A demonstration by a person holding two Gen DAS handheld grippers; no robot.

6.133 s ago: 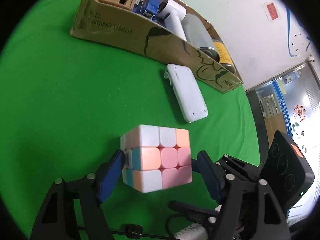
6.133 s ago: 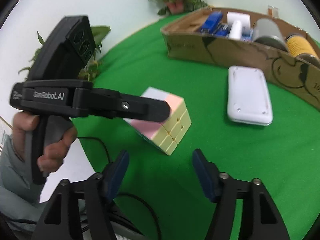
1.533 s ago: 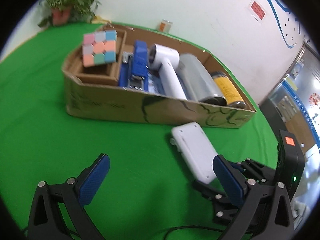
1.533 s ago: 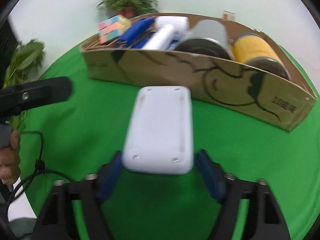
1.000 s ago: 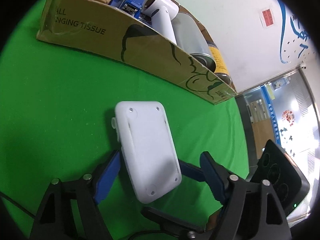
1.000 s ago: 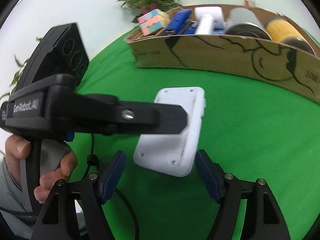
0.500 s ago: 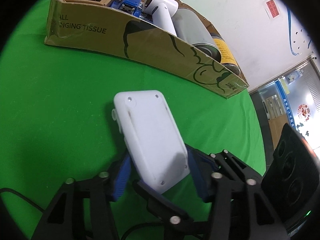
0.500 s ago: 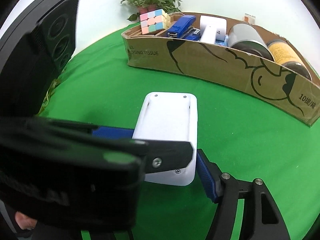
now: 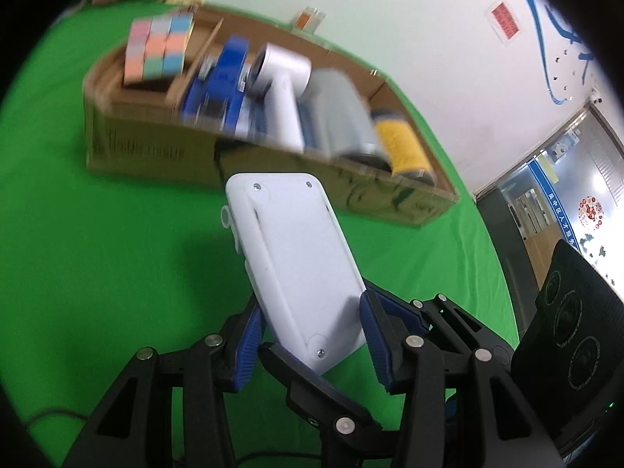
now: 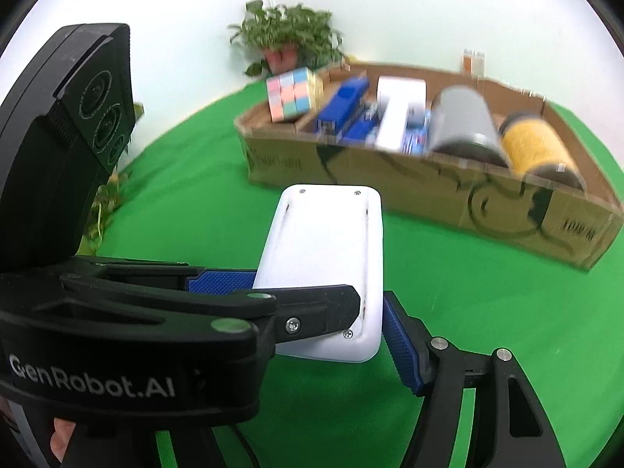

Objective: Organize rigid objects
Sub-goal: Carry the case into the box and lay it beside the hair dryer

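Observation:
A flat white plastic device [image 9: 290, 257] is lifted off the green cloth, back side up. My left gripper [image 9: 308, 335] is shut on its near end, blue pads on both long edges. In the right wrist view the same device [image 10: 327, 257] sits between my right gripper's [image 10: 319, 312] blue pads too; the right pad [image 10: 401, 347] touches its edge, and the left gripper body covers the other pad. The long cardboard box [image 9: 156, 152] lies beyond, holding a pastel cube [image 9: 158, 46], a blue stapler [image 9: 218, 89], a white handheld device [image 9: 280, 89], a grey can and a yellow can.
The box shows in the right wrist view [image 10: 448, 202] with the cube [image 10: 292, 93] at its left end. Potted plants [image 10: 288, 43] stand behind it by the white wall. Green cloth [image 9: 97, 253] covers the table. A cable trails near the table's front edge.
The left gripper has closed on the white device and lifted it off the cloth toward the box. The right gripper has come in around the same device.

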